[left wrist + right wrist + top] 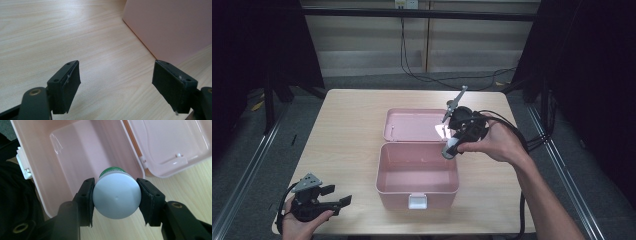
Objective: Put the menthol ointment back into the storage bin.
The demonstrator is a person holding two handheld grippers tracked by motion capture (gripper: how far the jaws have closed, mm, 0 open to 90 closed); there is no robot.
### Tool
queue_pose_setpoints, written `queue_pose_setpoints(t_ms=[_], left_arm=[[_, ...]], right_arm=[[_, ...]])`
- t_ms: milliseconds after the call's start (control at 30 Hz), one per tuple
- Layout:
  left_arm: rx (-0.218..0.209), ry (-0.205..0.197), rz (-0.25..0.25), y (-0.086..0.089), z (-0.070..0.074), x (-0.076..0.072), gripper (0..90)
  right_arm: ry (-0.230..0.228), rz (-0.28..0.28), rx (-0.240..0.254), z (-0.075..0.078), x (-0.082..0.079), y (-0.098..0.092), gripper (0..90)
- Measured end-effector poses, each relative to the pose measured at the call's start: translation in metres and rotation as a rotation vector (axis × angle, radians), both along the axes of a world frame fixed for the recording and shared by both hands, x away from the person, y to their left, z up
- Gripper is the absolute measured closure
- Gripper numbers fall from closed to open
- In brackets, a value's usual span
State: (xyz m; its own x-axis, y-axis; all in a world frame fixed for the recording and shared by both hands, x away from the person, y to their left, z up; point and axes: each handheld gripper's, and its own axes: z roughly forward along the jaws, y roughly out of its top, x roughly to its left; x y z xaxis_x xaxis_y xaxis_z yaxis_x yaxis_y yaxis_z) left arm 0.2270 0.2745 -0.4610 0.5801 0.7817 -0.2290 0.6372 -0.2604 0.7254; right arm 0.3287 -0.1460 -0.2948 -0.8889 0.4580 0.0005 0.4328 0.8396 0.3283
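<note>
A pink plastic box [417, 187] stands open in the middle of the table, its lid [412, 125] laid back flat behind it. My right gripper [451, 148] is shut on a small white-capped bottle [116, 196] with a green band, held at the box's right rim and pointing down over the inside [75, 155]. The white cap faces the camera between the two pads. My left gripper [341, 204] rests at the table's front left corner, jaws open and nothing between them [116, 87]; the box's pink wall [172, 27] rises just ahead of it.
The light wooden table [347, 130] has bare room left of the box. The box has a white latch [418, 201] on its front. Black cables trail off the table's right side [532, 142]. Dark floor and metal rails flank the table.
</note>
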Motion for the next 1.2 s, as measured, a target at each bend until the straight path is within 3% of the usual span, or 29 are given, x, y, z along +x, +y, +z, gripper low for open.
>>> queue_pose_setpoints(t_ms=[933, 1200], left_arm=[[-0.005, -0.003, -0.004, 0.0, 0.001, 0.0, 22.6], [-0.006, -0.002, -0.004, 0.0, 0.001, -0.001, 22.6]], right_arm=[[0.012, 0.141, 0.002, -0.015, 0.008, 0.056, 51.8], [0.029, 0.19, -0.033, -0.024, 0.011, 0.074, 51.8]])
